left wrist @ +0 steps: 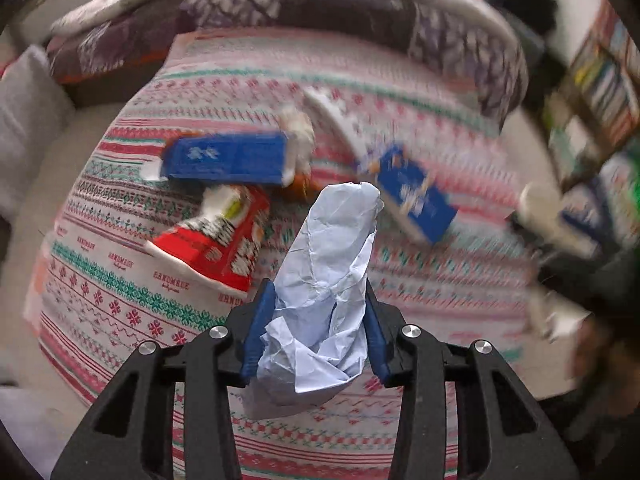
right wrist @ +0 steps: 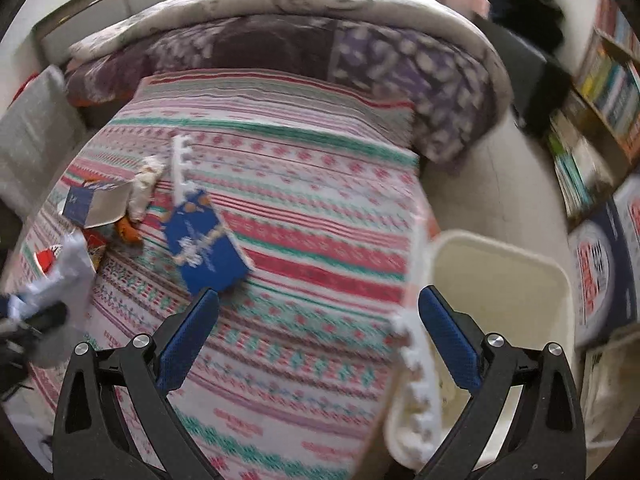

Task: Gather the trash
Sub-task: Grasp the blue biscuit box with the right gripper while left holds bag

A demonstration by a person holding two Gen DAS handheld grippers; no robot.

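My left gripper (left wrist: 320,320) is shut on a crumpled pale blue paper (left wrist: 332,264) and holds it above the patterned bedspread (left wrist: 420,292). On the bed lie a long blue box (left wrist: 228,158), a red carton (left wrist: 216,244), a flat blue box (left wrist: 416,194), a white toothed strip (left wrist: 336,116) and a crumpled white wad (left wrist: 298,128). My right gripper (right wrist: 318,320) is open and empty, above the bed's near right edge. A white toothed strip (right wrist: 416,368) hangs just inside its right finger, at the rim of a cream bin (right wrist: 500,280). The left gripper with the paper shows at the left of the right wrist view (right wrist: 60,280).
A bunched purple and grey duvet (right wrist: 360,48) lies across the far end of the bed. A bookshelf (right wrist: 600,92) stands on the right. A grey cushion (right wrist: 32,128) sits on the left. The flat blue box (right wrist: 204,244) lies left of the right gripper.
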